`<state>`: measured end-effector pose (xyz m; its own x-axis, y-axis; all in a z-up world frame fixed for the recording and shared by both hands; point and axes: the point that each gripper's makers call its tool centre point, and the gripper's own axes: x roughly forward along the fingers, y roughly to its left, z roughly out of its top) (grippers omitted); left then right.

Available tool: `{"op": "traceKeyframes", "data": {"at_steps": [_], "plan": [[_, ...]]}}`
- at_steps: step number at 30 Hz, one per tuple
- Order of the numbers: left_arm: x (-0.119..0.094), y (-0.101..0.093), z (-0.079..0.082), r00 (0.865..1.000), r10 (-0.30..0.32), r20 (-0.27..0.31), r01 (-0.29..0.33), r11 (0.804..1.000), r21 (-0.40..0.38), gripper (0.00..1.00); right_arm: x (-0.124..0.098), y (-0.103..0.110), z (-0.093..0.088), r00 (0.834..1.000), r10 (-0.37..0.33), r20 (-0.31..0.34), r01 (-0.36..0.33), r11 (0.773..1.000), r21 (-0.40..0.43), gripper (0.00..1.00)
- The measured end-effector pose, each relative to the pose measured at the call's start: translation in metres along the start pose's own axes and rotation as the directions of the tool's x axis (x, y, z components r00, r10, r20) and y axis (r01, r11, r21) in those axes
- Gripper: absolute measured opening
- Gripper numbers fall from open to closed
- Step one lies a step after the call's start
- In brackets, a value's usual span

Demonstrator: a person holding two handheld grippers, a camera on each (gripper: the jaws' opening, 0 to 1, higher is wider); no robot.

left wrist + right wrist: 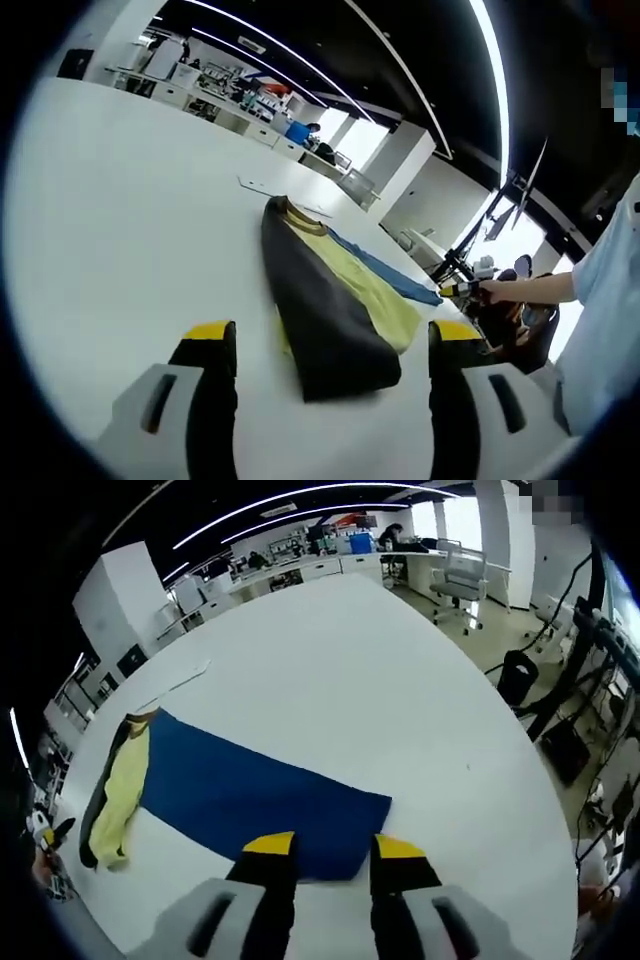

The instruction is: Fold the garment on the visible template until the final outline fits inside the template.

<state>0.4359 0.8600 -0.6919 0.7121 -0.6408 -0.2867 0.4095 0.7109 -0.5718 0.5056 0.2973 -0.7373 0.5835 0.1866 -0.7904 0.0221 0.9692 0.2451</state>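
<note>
We count one garment (250, 800), long axis along the desk's (380, 680) near edge; two grippers (330, 345) (333, 848), jaws parted, empty.

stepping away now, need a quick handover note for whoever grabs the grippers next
Left gripper: open, holding nothing, jaws either side of the near end of the garment.
Right gripper: open, holding nothing, at the near edge of the blue part.
Garment lies on the white table, its dark and yellow part folded into a narrow strip, the blue part spread flat.
Done: one lengthwise fold.
Left: further folds; I cannot make out the template outline.
</note>
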Motion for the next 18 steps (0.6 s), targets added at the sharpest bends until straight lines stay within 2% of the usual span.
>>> {"op": "traceKeyframes", "data": {"at_steps": [5, 7, 8, 10, 13, 15, 18], "plan": [[0.001, 0.0, -0.002, 1.0, -0.003, -0.002, 0.003, 1.0, -0.002, 0.76, 0.002, 0.001, -0.009, 1.0, 0.016, -0.009, -0.015, 0.998, 0.066, 0.23], [0.002, 0.0, -0.002, 1.0, -0.003, -0.003, 0.003, 1.0, -0.003, 0.76, 0.003, 0.004, -0.009, 1.0, 0.023, -0.008, -0.023, 0.997, 0.072, 0.2], [0.002, -0.001, -0.002, 1.0, -0.004, -0.002, 0.004, 1.0, -0.004, 0.76, 0.003, 0.005, -0.009, 1.0, 0.028, -0.007, -0.027, 0.997, 0.075, 0.15], [0.002, -0.001, -0.002, 1.0, -0.003, -0.002, 0.003, 1.0, -0.004, 0.76, 0.001, 0.009, -0.006, 1.0, 0.029, 0.007, -0.029, 0.997, 0.071, 0.1], [0.001, -0.001, -0.002, 1.0, -0.004, 0.001, 0.004, 1.0, -0.004, 0.76, 0.0, 0.013, 0.001, 0.999, 0.043, 0.021, -0.045, 0.995, 0.088, 0.08], [0.0, -0.001, -0.001, 1.0, -0.002, 0.002, 0.002, 1.0, -0.004, 0.76, -0.001, 0.016, 0.006, 0.999, 0.045, 0.03, -0.048, 0.995, 0.082, 0.01], [0.0, -0.002, -0.001, 1.0, -0.002, 0.005, 0.002, 1.0, -0.004, 0.76, 0.001, 0.021, 0.007, 0.998, 0.059, 0.024, -0.061, 0.994, 0.092, 0.0]]}}
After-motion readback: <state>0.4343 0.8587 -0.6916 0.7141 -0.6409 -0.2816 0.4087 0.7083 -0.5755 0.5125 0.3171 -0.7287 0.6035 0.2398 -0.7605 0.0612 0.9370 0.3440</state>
